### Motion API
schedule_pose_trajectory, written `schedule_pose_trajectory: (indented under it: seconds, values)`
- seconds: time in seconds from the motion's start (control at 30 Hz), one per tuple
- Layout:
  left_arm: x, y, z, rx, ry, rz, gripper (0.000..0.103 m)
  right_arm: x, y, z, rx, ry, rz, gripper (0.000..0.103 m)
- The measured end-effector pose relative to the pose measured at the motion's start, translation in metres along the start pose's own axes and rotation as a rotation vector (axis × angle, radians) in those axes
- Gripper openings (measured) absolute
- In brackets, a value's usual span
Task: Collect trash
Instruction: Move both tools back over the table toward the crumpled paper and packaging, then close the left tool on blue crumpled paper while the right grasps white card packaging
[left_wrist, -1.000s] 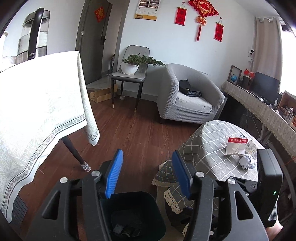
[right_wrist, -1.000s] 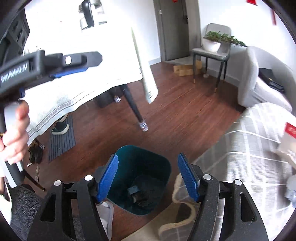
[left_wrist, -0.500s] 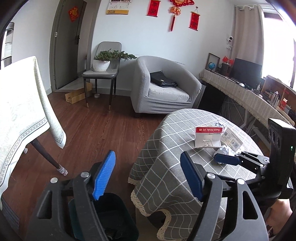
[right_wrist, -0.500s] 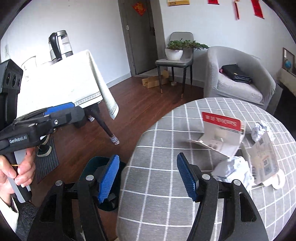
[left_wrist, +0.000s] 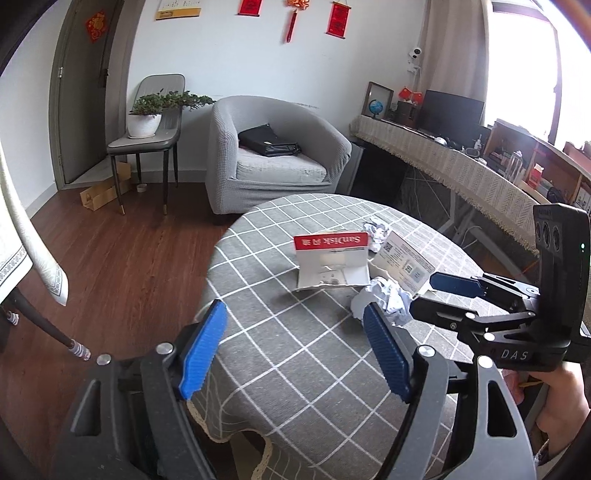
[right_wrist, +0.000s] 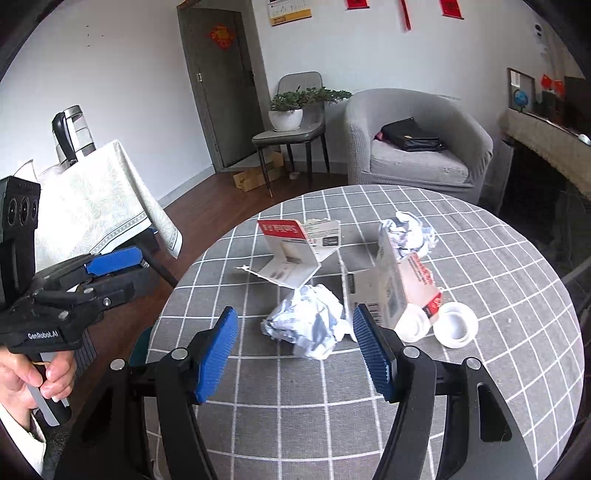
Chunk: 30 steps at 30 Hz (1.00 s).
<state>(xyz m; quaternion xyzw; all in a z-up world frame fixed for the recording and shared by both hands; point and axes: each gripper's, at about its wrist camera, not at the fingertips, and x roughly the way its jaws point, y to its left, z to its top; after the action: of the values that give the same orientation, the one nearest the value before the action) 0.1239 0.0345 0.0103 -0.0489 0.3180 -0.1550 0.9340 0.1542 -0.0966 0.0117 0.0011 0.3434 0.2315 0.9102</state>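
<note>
Trash lies on a round table with a grey checked cloth (right_wrist: 480, 387). Nearest is a crumpled paper ball (right_wrist: 306, 325) (left_wrist: 384, 302). Behind it stand a red-and-white card package (right_wrist: 291, 254) (left_wrist: 332, 258) and a torn white box (right_wrist: 391, 291). A second paper ball (right_wrist: 408, 232) and two white caps (right_wrist: 456, 323) lie beyond. My right gripper (right_wrist: 295, 314) (left_wrist: 424, 299) hovers open just short of the near ball. My left gripper (left_wrist: 293, 308) (right_wrist: 136, 273) is over the table's left edge, jaws opening, nothing between them.
A sliver of the teal bin (right_wrist: 142, 343) shows on the floor below the table's left edge. A table with a white cloth (right_wrist: 99, 206) and a kettle stands left. A grey armchair (left_wrist: 273, 155) and a chair with a plant (left_wrist: 147, 125) stand behind.
Both views have swung from the teal bin on the floor up to the round table with the trash. The left jaws have widened.
</note>
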Motion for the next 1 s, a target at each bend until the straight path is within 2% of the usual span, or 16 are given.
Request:
schedule_pose_trajectory:
  seconds: [0.17, 0.33, 0.57, 0.8, 0.87, 1.0]
  values:
    - [0.024, -0.024, -0.002, 0.024, 0.042, -0.057, 0.08, -0.006, -0.033, 0.006, 0.049, -0.004, -0.018, 0.056]
    - [0.049, -0.044, -0.003, 0.038, 0.082, -0.09, 0.08, 0.005, -0.054, 0.017, 0.023, 0.055, -0.052, 0.05]
    - [0.071, -0.057, -0.004, 0.04, 0.117, -0.097, 0.081, 0.036, -0.062, 0.05, -0.013, 0.149, -0.057, 0.047]
    - [0.083, -0.065, 0.0, 0.023, 0.123, -0.117, 0.08, 0.06, -0.058, 0.063, -0.091, 0.265, -0.083, 0.032]
    - [0.087, -0.069, 0.002, 0.019, 0.127, -0.125, 0.079, 0.064, -0.059, 0.063, -0.092, 0.285, -0.08, 0.032]
    - [0.091, -0.074, 0.002, 0.02, 0.136, -0.127, 0.079, 0.071, -0.061, 0.064, -0.088, 0.312, -0.068, 0.023]
